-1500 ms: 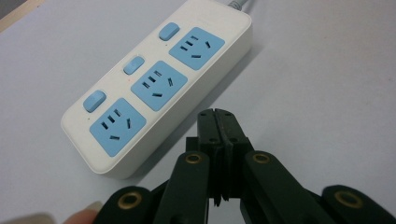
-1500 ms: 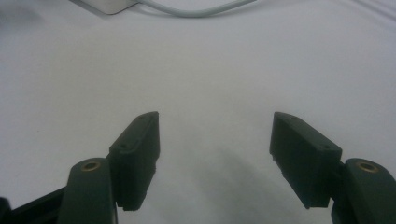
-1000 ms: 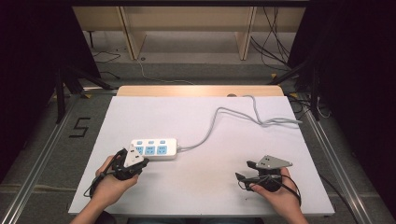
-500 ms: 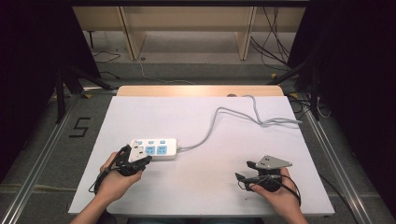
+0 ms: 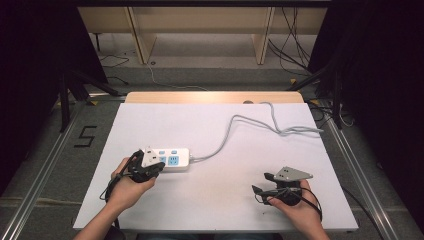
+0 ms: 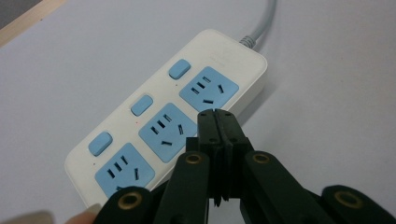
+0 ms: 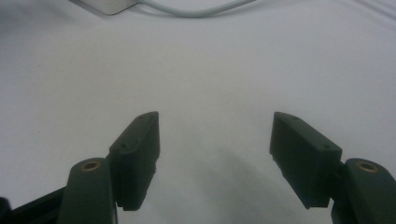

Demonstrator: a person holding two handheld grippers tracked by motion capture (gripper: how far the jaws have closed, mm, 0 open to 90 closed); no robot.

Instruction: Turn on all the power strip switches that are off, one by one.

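Floor mark [image 5: 86, 136] reads "5" — power strip [image 6: 173, 121] bears no legible writing.

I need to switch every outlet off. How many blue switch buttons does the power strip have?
3, in a row along one long edge of the power strip: one by the cord end, one in the middle, one at the far end. None looks hidden.

A single dark numeral "5" [image 5: 86, 136] is marked on the grey floor [image 5: 45, 150] to the left of the white table [image 5: 200, 210]; nothing else is legible.
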